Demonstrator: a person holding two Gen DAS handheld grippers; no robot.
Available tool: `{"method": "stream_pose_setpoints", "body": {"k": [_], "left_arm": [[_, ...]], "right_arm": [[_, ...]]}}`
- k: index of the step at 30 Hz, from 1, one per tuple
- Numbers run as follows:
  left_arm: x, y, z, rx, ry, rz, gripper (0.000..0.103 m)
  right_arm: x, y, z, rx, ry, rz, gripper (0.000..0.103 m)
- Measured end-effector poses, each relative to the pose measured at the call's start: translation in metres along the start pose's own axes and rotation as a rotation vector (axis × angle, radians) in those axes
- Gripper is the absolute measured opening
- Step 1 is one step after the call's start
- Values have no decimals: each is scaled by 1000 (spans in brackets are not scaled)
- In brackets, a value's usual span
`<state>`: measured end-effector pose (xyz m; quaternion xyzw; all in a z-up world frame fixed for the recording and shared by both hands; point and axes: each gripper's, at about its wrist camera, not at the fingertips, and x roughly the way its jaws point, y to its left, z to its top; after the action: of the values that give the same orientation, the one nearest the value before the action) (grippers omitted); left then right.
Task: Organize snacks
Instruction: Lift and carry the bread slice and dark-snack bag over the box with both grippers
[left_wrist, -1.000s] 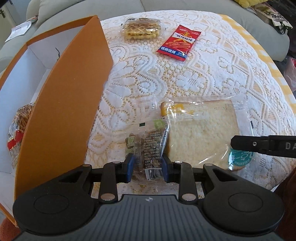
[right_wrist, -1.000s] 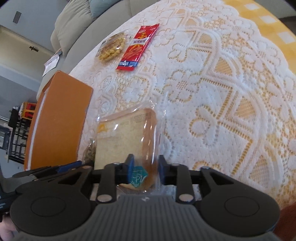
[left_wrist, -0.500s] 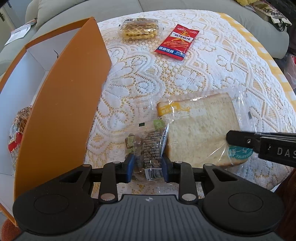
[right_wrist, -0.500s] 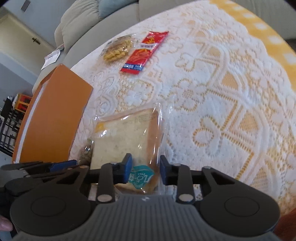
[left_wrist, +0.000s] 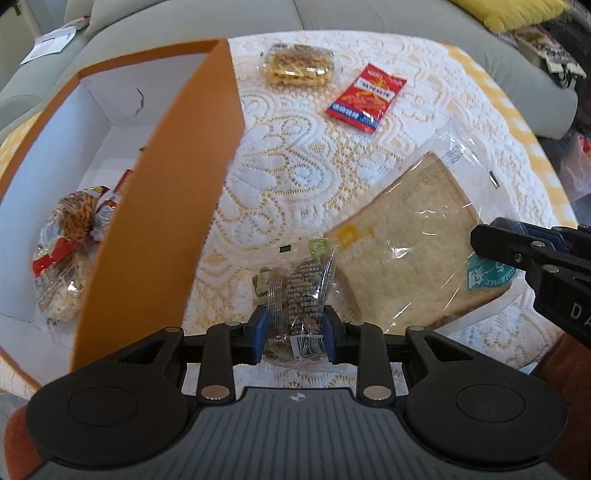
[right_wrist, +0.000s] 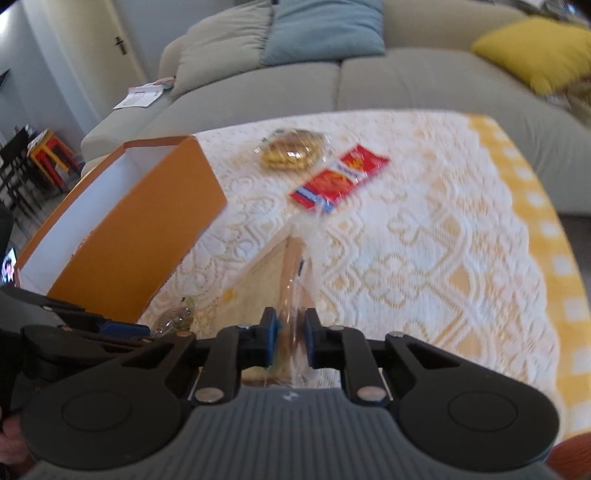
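Note:
My left gripper (left_wrist: 293, 332) is shut on a small clear snack packet (left_wrist: 295, 291), held just above the lace tablecloth beside the orange box (left_wrist: 162, 221). A wrapped bread slice (left_wrist: 406, 243) is raised at its near right corner, where my right gripper (left_wrist: 495, 236) grips it. In the right wrist view the bread slice (right_wrist: 284, 266) stands edge-on between the right gripper (right_wrist: 290, 328) pads, whose jaws are closing on it. Inside the box lies a bagged snack (left_wrist: 70, 236). A red packet (left_wrist: 365, 98) and a waffle packet (left_wrist: 299, 68) lie at the far side.
The orange box (right_wrist: 140, 229) is open at the top, white inside, with tall walls on the left. A grey sofa (right_wrist: 369, 85) with cushions runs behind the table. The yellow checked cloth edge (right_wrist: 554, 258) marks the table's right side.
The right gripper has risen, rolled and narrowed on the bread slice, tipping it up and turning it. The left gripper has lifted a little with the small packet.

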<state>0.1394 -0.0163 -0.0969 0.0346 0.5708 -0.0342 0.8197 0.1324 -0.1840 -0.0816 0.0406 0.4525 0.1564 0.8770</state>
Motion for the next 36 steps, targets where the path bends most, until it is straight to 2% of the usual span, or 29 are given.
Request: {"method": "stream_pose_setpoints", "body": {"k": [14,21,27,36], "left_arm": [[-60,22,7,-80,-110,-105,34],[-96,46,21,-132,-197,-113,34],[-113,74,37,-155,-258,-76,34],[-110,129,60,-202,-266,26,34]], "right_arm": [[-43,36,40,-170,-67,5,11],[-68,58,71,-243,-115,24,10],[-78,81,107,-290,-160,69,9],[-66,125,154,-334,-228,120,9]]}}
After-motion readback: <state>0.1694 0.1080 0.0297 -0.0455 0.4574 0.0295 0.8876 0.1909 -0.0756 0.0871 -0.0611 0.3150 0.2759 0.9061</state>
